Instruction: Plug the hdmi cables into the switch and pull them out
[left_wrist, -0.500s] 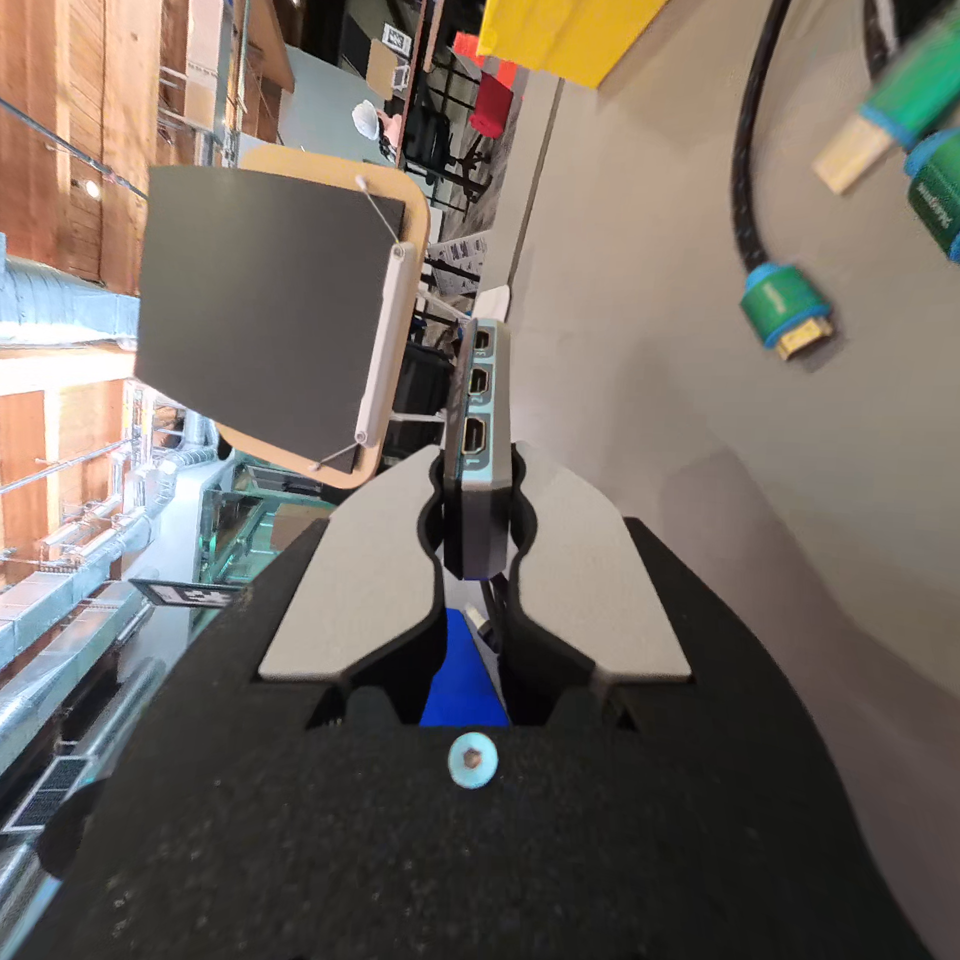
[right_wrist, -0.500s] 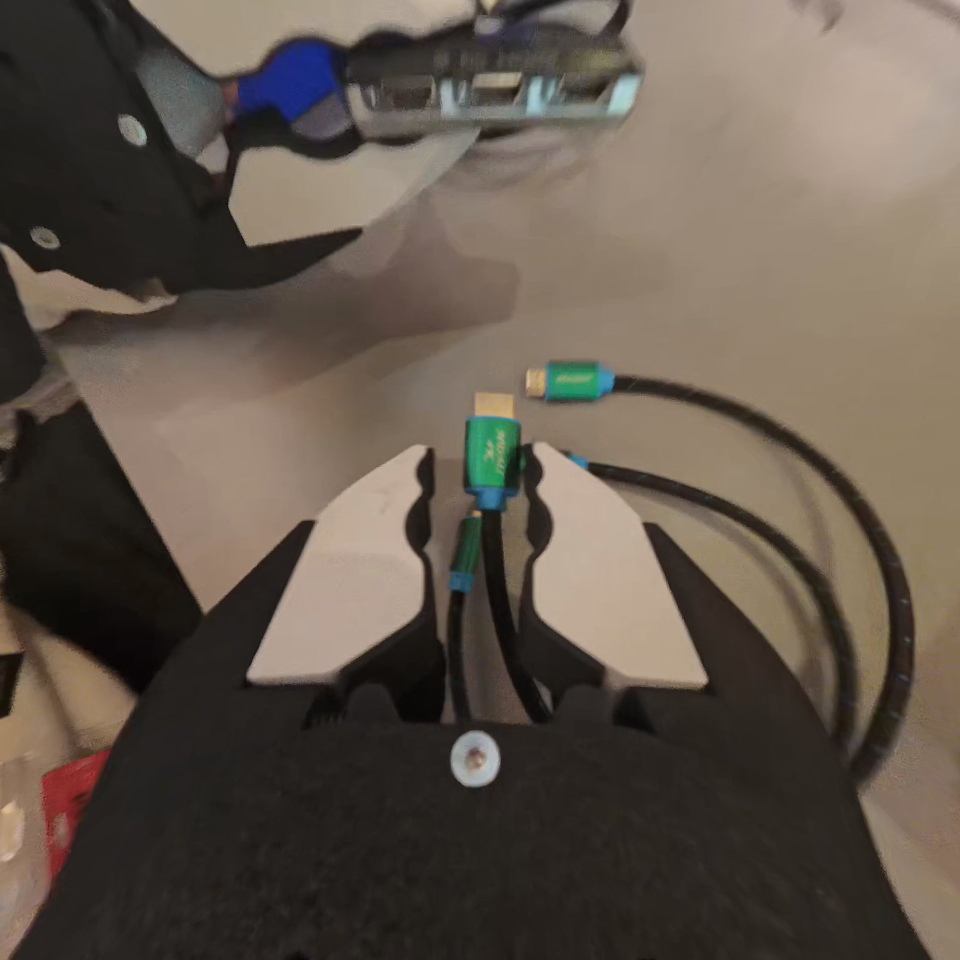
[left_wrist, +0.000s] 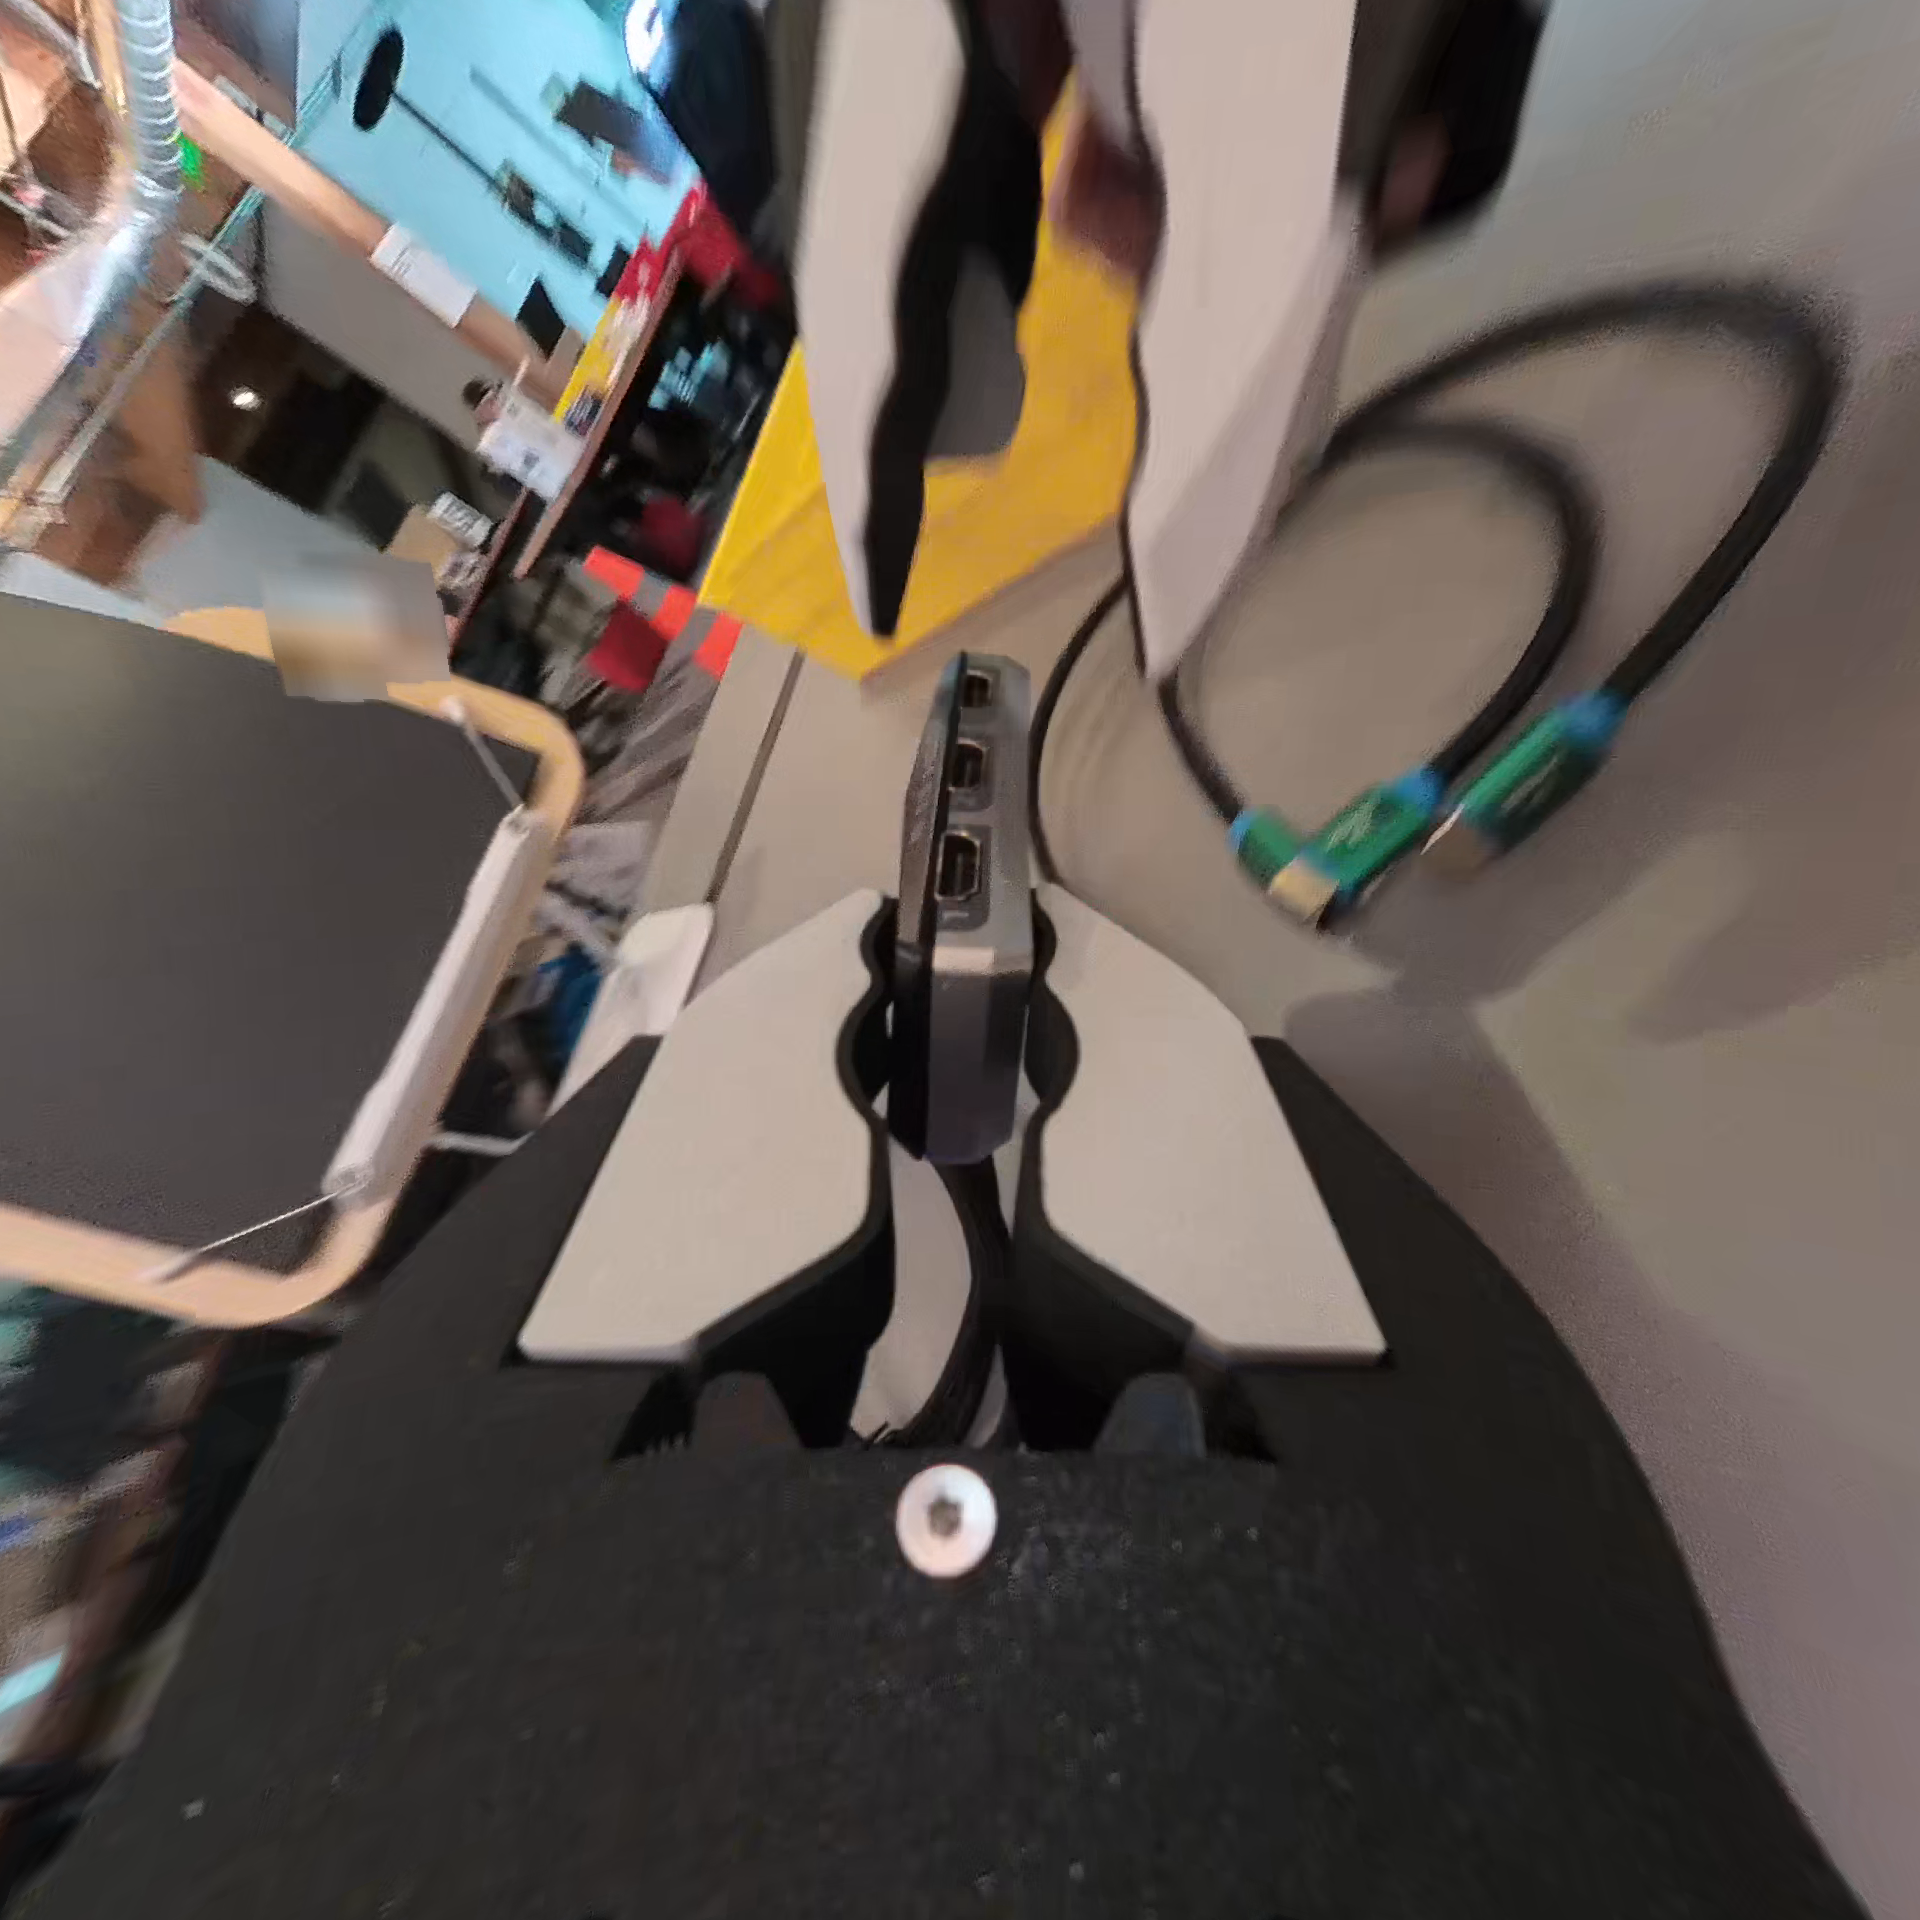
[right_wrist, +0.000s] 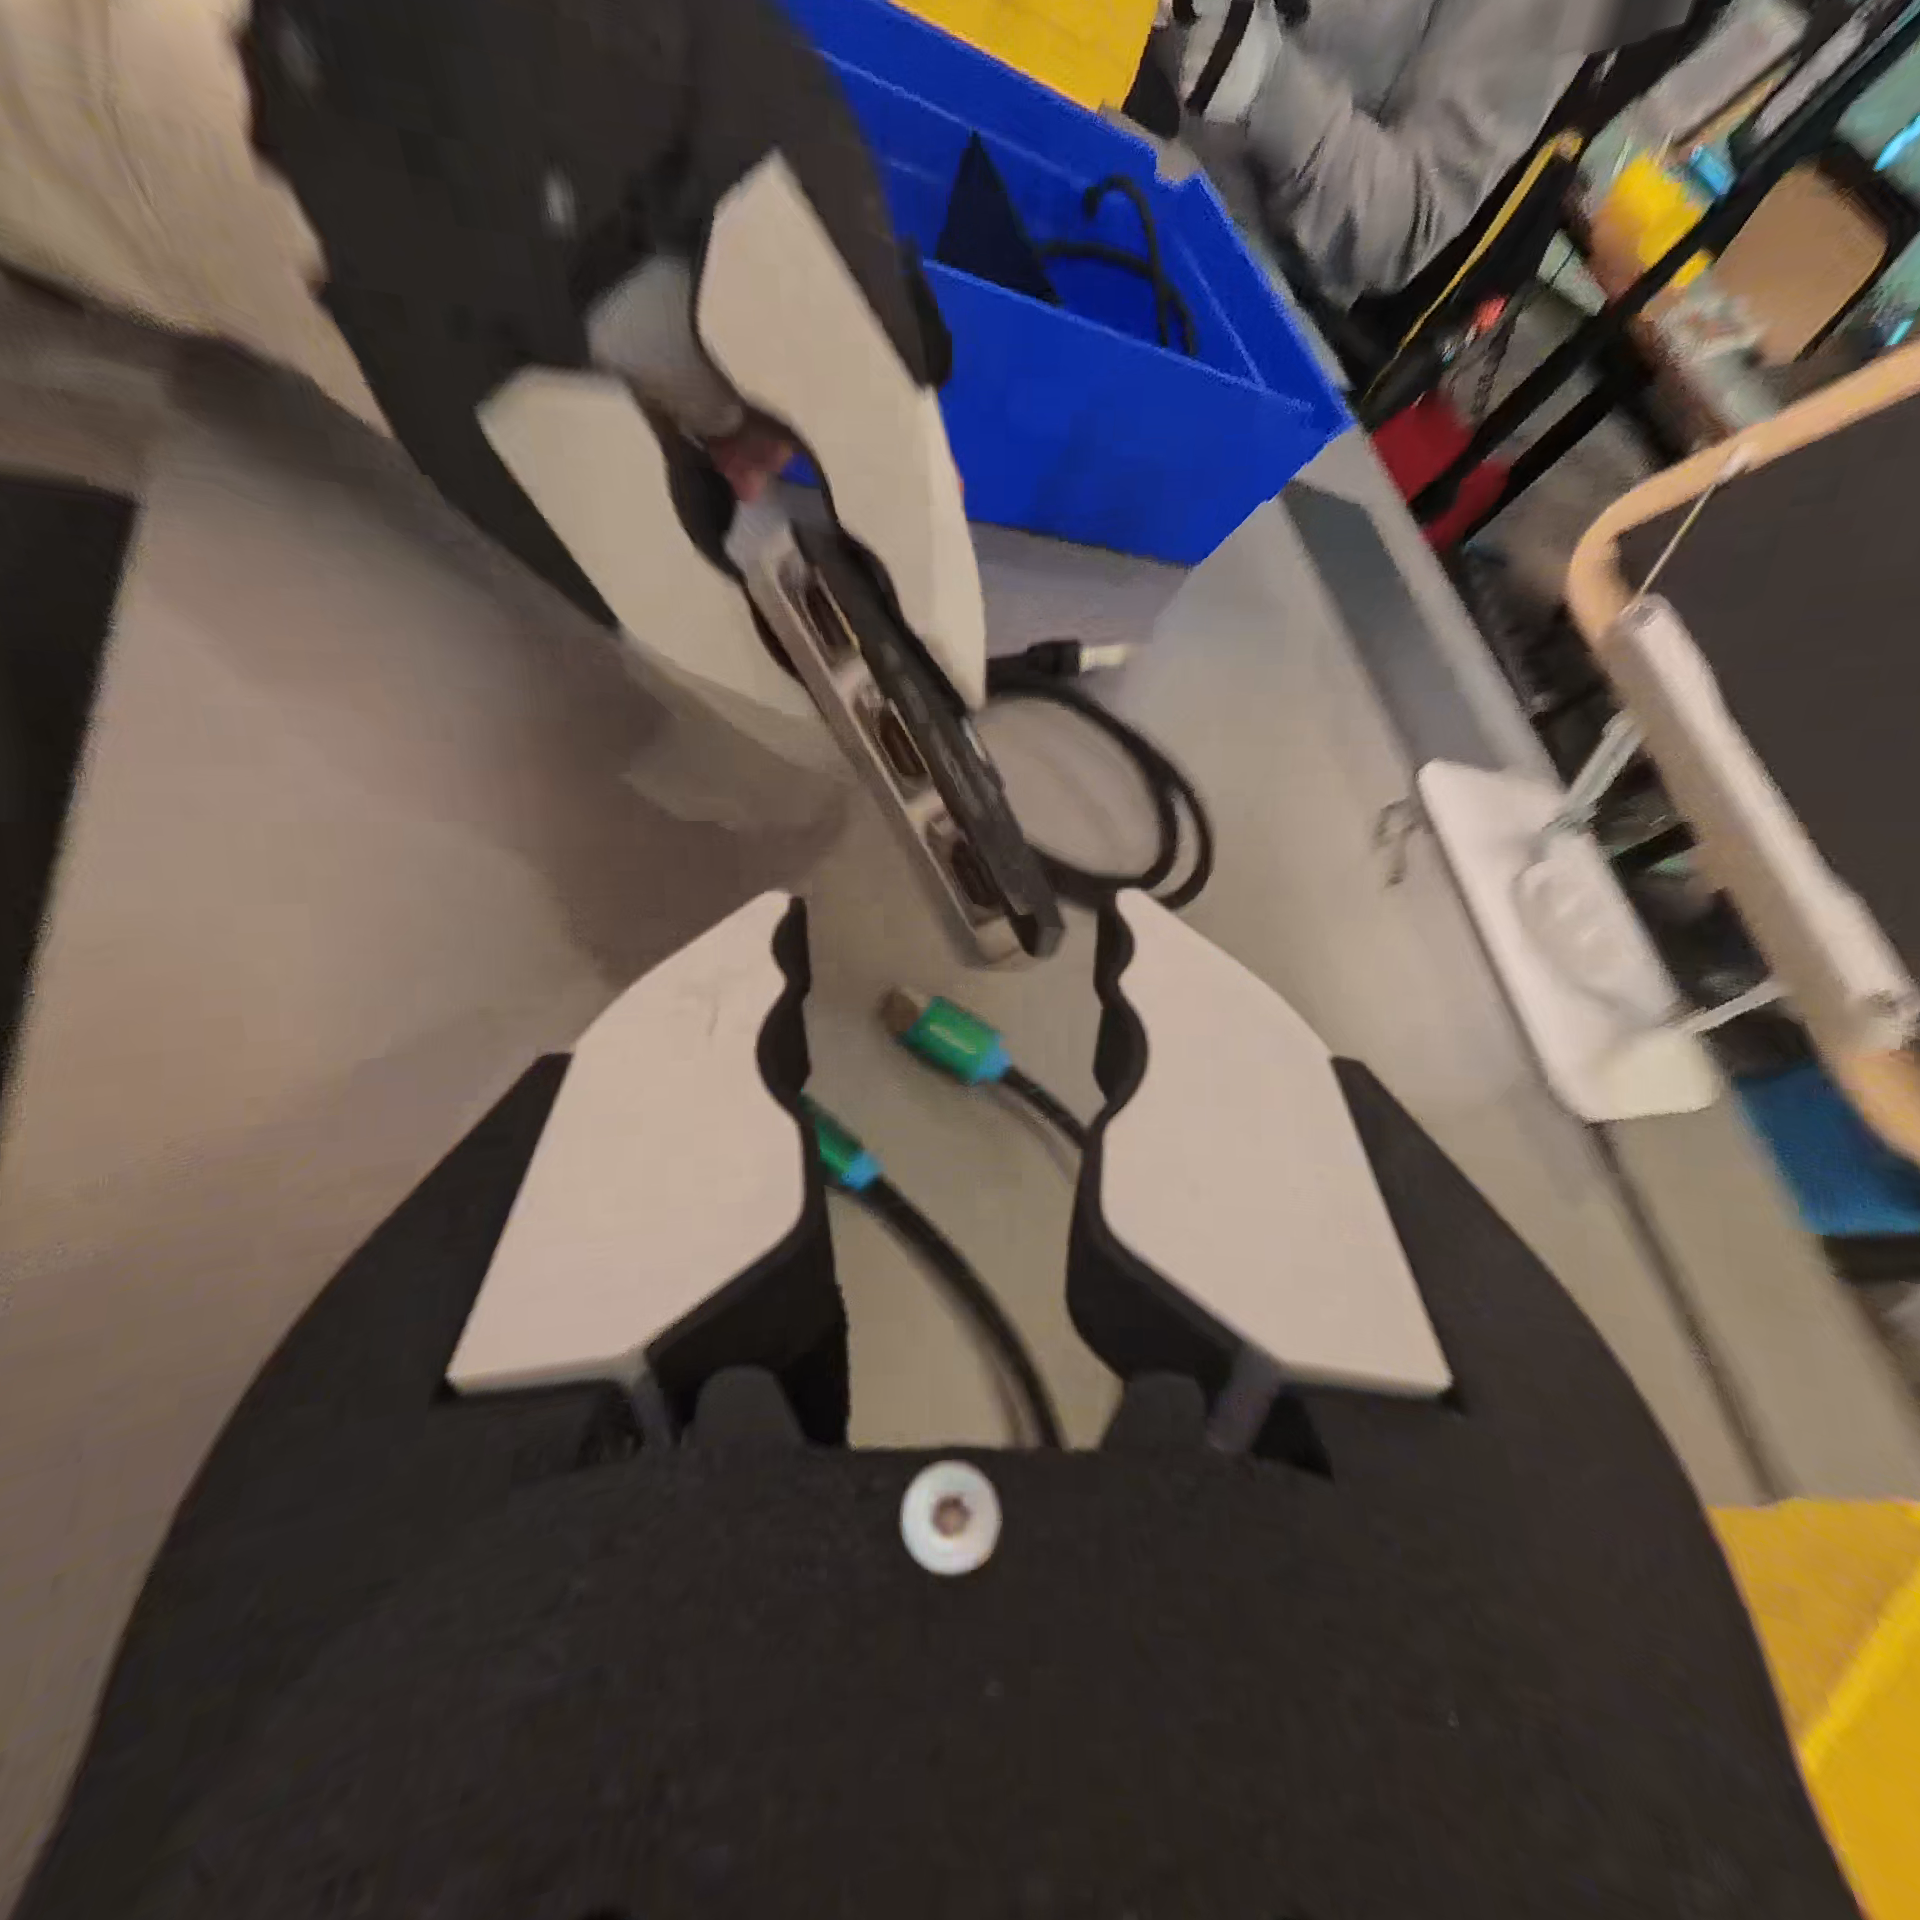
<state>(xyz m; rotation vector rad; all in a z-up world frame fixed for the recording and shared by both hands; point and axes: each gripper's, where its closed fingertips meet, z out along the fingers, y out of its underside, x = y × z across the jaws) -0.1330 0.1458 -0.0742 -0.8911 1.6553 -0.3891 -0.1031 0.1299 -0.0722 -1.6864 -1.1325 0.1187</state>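
Switch sits clamped in the left gripper above the worktop, ports empty, while the right gripper gapes empty over loose green HDMI plugs, so all plugging remains

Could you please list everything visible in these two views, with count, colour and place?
HDMI switch: one, dark grey, three empty ports, clamped in the left gripper.
HDMI plugs: three, green with blue collars, loose on the table.
Cables: black, looped on the table.
Table: one, grey.
Bin: one, blue, at the table's far edge.
Chair: one, dark pad, tan frame, beside the table.
Left gripper: shut on the switch.
Right gripper: open, empty, above the plugs.
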